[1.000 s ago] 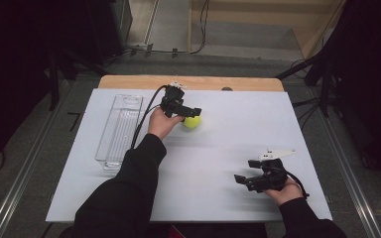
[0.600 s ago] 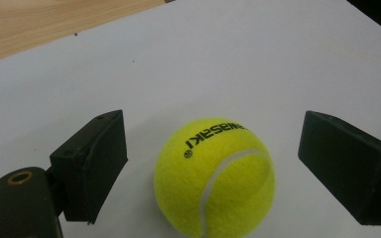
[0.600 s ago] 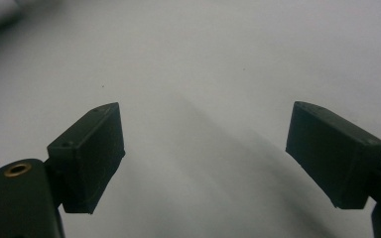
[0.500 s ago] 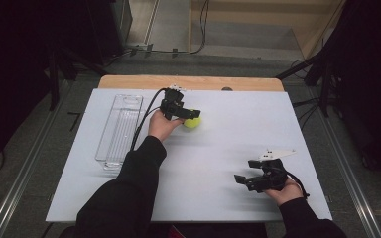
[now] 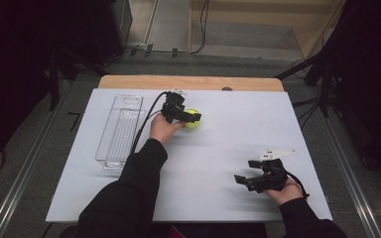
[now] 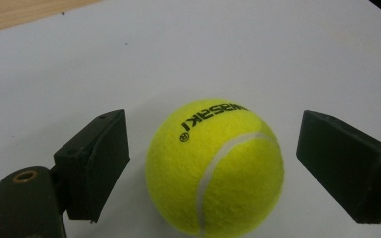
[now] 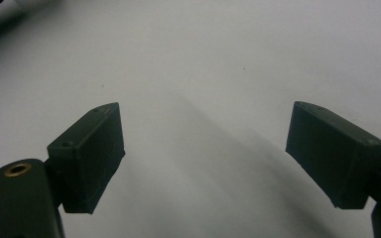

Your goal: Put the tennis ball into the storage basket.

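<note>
Yellow-green felt is what you're after: in the high view the tennis ball [image 5: 193,118] sits on the white table [image 5: 218,148] toward the far edge, w/ your left gripper [image 5: 187,117] right at it and your right gripper [image 5: 245,179] parked near the front right, well apart from the ball. Clear plastic tray [image 5: 120,131] lies lengthwise at the left, just beside your left forearm; as far as I can tell it's got nothing in it. Left gripper view: ball [image 6: 214,167] is between the jaws, which have just been closing in, but there's a gap on both sides, so no grip yet. The gap looks wider on the right, so imo shift a touch that way to centre it, keep the pads [image 6: 101,158] level w/ the ball's widest part, then squeeze slow so it doesn't squirt out or roll off. Right gripper view: jaws stand wide apart w/ nothing between them, just bare table [image 7: 203,74] ahead. Leave that hand resting.
</note>
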A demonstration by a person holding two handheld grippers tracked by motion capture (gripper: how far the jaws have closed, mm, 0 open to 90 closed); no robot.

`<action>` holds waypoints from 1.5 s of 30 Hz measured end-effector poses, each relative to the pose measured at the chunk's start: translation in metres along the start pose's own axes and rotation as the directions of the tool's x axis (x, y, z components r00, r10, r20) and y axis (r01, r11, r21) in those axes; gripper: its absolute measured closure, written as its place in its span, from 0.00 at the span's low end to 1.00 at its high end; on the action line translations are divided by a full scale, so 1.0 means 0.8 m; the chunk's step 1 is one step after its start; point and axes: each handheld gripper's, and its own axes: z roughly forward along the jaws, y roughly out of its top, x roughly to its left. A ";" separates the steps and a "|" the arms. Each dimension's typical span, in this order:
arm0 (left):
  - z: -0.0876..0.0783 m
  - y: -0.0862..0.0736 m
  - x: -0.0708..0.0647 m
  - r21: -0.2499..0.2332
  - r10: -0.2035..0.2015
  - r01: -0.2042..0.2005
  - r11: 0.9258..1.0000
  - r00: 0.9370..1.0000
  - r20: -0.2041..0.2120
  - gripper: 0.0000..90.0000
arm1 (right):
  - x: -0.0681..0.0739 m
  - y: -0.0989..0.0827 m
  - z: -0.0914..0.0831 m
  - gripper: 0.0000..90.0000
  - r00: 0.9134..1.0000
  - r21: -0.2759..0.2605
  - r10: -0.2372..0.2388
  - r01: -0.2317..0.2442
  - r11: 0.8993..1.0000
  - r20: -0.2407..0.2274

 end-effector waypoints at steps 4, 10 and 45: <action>0.004 -0.003 -0.001 0.010 0.005 -0.005 1.000 1.000 -0.002 0.15 | 0.000 0.000 0.000 0.15 1.000 0.001 0.000 0.000 1.000 0.000; 0.009 -0.008 0.000 0.034 0.008 -0.008 0.999 1.000 -0.007 0.15 | 0.000 0.000 0.000 0.15 1.000 0.001 -0.001 0.001 1.000 0.000; 0.022 -0.016 -0.007 0.079 0.050 -0.047 0.996 0.998 -0.042 0.28 | 0.000 0.000 0.000 0.15 1.000 0.002 0.000 0.000 1.000 0.001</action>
